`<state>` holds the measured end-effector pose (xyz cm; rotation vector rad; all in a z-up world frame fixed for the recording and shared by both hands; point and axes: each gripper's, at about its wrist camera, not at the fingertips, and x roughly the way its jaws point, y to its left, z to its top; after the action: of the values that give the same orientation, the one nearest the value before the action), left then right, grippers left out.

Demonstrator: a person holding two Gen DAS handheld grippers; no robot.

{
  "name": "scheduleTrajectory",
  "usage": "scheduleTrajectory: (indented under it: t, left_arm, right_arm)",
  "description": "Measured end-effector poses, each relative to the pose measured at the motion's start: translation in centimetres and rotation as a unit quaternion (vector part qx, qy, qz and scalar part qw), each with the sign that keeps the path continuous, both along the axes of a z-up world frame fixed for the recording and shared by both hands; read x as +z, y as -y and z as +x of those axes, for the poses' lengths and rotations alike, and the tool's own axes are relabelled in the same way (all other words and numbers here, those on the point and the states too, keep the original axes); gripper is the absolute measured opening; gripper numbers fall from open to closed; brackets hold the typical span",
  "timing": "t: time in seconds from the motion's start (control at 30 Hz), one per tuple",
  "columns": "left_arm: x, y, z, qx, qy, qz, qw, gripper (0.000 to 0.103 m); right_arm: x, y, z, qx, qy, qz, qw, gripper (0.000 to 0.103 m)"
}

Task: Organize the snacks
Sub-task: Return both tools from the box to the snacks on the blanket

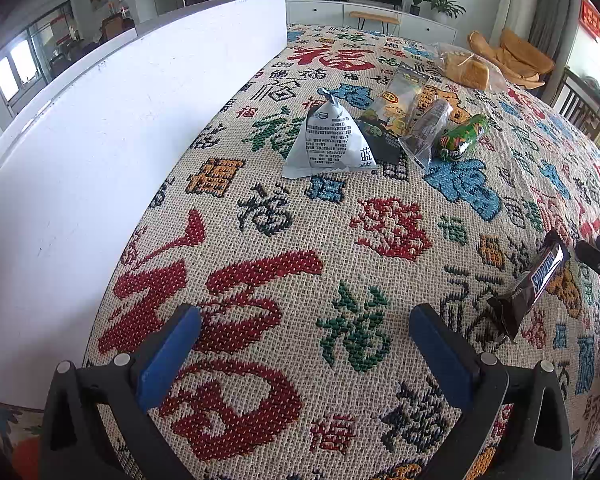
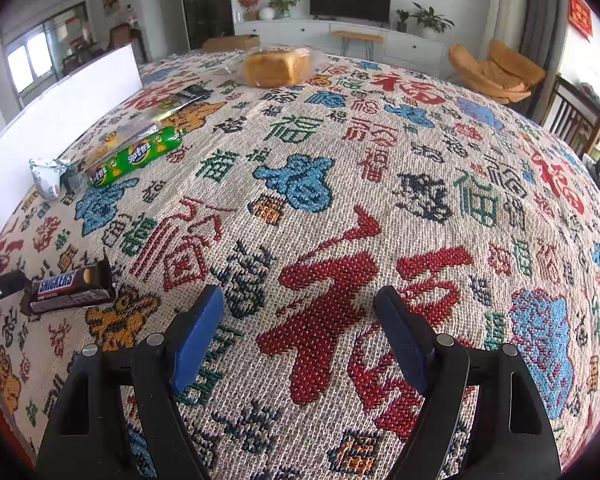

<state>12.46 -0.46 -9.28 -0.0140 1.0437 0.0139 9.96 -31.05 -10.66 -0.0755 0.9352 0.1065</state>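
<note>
Bench (image 2: 380, 208), covered in a woven character-print cloth, carries everything. A white board (image 1: 100, 152) stands along its left edge.

Bread loaf in a clear bag (image 2: 276, 66) sits at the far end, apart from the rest. A cluster lies mid-left near the board: grey triangular pouch (image 1: 328, 140), dark flat packet (image 1: 400, 108), clear-wrapped dark roll (image 1: 426, 130), green sausage-shaped pack (image 1: 462, 138). They lie side by side, touching or overlapping. No bin, tray or box is visible, so nothing is contained yet.

Snickers bar (image 2: 70, 288) lies alone, near side, well apart from the cluster.

Key relation: the bar lies between the two tools, to the right of the left hand-held gripper (image 1: 304, 344) and to the left of the right hand-held gripper (image 2: 300, 328). Its long axis runs roughly crosswise to the right gripper's fingers, diagonal in the left view. Which is nearer I cannot tell.

Both grippers hover with jaws apart, holding nothing. Likely next move: take the bar to the cluster.
</note>
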Motion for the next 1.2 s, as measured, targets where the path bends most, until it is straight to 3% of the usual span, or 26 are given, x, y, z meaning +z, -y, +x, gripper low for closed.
scheduleTrajectory:
  t: [0.63,0.87,1.03,1.13,1.2]
  left_arm:
    - [0.0,0.0,0.0,0.0,0.0,-0.002,1.0,0.103]
    - [0.4,-0.8,-0.2,0.008,0.008,-0.025,0.9996,0.103]
    - [0.7,-2.2,-0.3,0.029,0.017,-0.06,0.9976,0.103]
    - [0.7,-2.5,-0.2,0.038,0.018,-0.066,0.997,0.103]
    - [0.6,-2.3,-0.2,0.037,0.018,-0.06,0.9973,0.103]
  right_arm:
    - [0.0,0.0,0.0,0.0,0.0,0.0,1.0,0.081]
    - [-0.1,-0.1,0.1,0.002,-0.002,0.002,1.0,0.083]
    - [1.5,-1.4,2.7,0.007,-0.058,-0.026,0.998,0.081]
    - [4.8,-3.6,4.5,0.025,-0.041,0.018,0.999,0.081]
    - [5.9,-6.0,6.3,0.039,-0.064,0.063,0.995,0.081]
